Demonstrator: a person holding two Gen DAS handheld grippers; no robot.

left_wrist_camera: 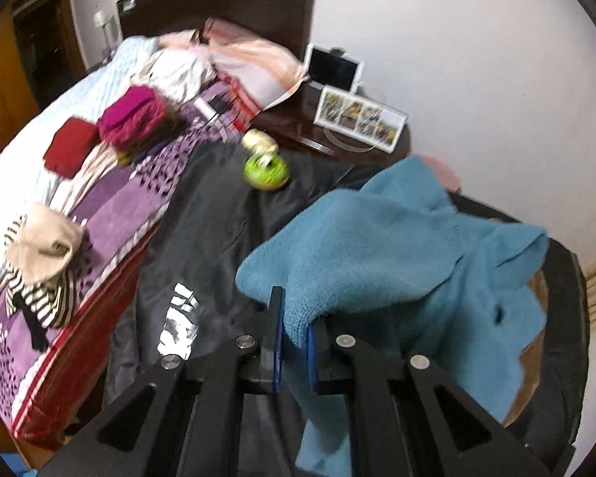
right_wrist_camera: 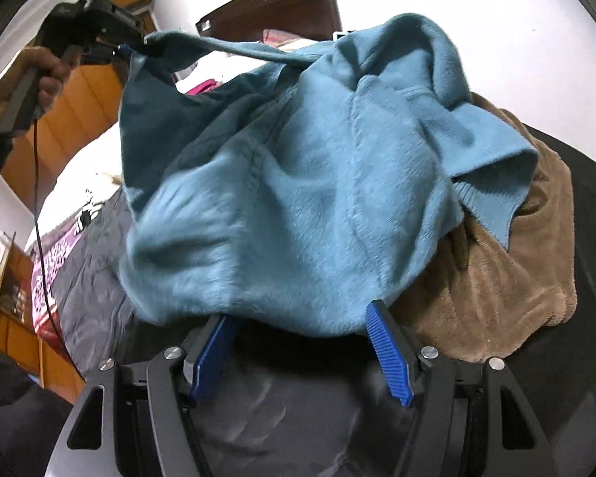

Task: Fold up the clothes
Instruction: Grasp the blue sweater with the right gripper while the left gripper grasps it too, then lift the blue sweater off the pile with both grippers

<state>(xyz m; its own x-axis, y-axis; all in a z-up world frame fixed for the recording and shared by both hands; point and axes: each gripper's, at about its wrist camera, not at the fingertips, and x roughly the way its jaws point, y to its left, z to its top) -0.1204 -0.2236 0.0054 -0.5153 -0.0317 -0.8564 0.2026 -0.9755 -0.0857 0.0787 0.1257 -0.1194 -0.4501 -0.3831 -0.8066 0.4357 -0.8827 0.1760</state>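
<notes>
Blue fleece sweater [right_wrist_camera: 298, 183] fills most of my right wrist view, bunched and partly lifted above a dark grey sheet [right_wrist_camera: 91, 278] and a brown fleece garment [right_wrist_camera: 496, 278] that lies under its right side. My right gripper [right_wrist_camera: 302, 353] is released, its blue pads spread wide just below the sweater's lower edge, gripping nothing. My left gripper [left_wrist_camera: 294, 342] is clenched on a fold of the sweater, the cloth pinched between its pads and draping away to the right. From the right camera I see that same gripper held high at the upper left by a hand [right_wrist_camera: 39, 79], with the sweater's edge stretched taut from it.

Beyond the sweater, on the black sheet, sits a green round toy [left_wrist_camera: 266, 169]. Left of that lies a bed with a purple patterned cover [left_wrist_camera: 111, 206], carrying a striped garment [left_wrist_camera: 35, 290], a red folded piece [left_wrist_camera: 71, 147] and a magenta pile [left_wrist_camera: 133, 117]. Farther back a dark nightstand holds a photo frame [left_wrist_camera: 359, 121] and a tablet [left_wrist_camera: 333, 67] against the white wall.
</notes>
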